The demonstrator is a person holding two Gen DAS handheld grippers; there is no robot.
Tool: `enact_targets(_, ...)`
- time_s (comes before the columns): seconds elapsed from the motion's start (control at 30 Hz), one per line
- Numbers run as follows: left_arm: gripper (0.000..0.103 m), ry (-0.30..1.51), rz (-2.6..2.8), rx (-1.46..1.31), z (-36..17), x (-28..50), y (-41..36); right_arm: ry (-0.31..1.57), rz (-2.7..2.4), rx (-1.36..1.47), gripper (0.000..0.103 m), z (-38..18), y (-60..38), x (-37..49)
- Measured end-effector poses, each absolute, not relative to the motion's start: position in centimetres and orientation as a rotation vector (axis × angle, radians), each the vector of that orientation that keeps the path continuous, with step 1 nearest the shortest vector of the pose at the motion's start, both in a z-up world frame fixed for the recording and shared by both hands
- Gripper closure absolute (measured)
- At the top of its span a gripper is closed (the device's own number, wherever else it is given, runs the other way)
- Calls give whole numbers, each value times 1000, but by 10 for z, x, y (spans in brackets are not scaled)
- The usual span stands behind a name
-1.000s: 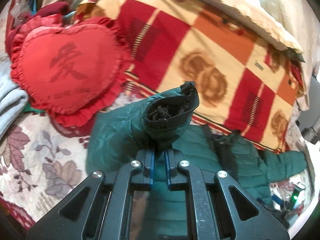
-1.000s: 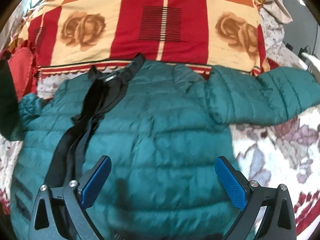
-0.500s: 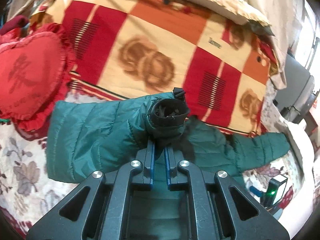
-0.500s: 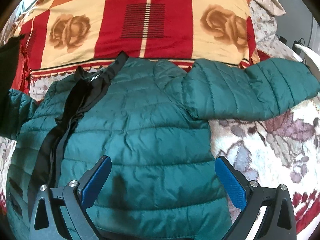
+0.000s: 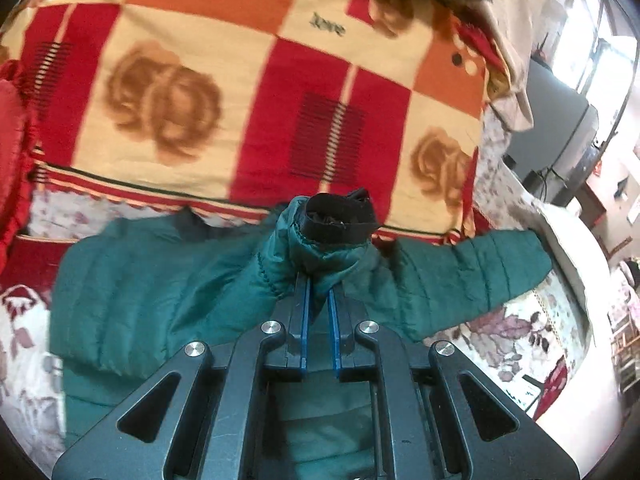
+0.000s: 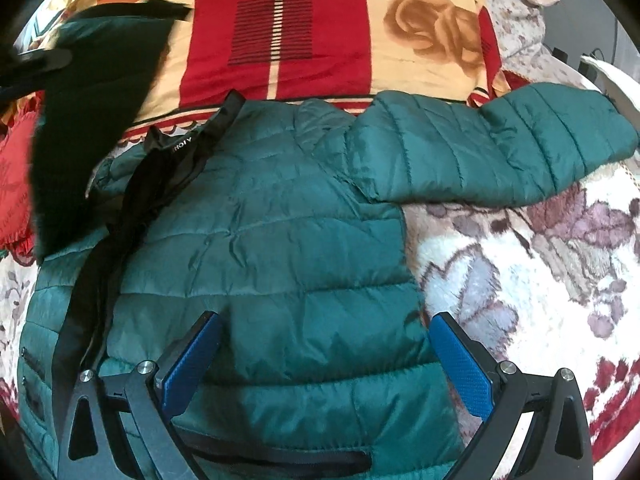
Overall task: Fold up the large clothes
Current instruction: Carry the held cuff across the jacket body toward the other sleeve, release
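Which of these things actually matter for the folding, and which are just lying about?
Part of the job:
green puffer jacket
its lifted sleeve, pinched in the left tool
right tool, open above the jacket

Just lying about:
checked rose blanket
red cushion
floral bedspread

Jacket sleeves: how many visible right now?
2. One sleeve is pinched at its cuff in the left gripper, lifted over the jacket. The other sleeve lies flat, stretched out to the right on the bed.

The left tongs (image 5: 319, 304) are clamped tight on a sleeve cuff (image 5: 320, 248), angled downward. The right tongs (image 6: 322, 360) gape wide, tilted steeply down.
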State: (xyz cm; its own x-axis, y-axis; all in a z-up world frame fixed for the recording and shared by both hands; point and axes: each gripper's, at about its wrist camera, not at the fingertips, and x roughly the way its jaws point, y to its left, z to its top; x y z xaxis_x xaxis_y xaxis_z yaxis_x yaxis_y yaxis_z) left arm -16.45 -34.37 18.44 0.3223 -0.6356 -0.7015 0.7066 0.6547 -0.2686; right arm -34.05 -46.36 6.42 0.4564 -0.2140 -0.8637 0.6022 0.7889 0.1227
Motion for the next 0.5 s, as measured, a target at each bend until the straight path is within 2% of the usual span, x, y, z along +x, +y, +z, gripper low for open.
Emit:
enact_targets(0.2,96,967,-914,130,139,-166,-380,988,-524,511,0,57,-473,-351)
enact_targets(0.43,95,1127,-937,57,94,-152,-388,987,-515,556,0,54,-477,-354)
enact_targets(0.5,88,1151,-942,32,88,-148,-387,983,-509,587,0,52,-479,-357)
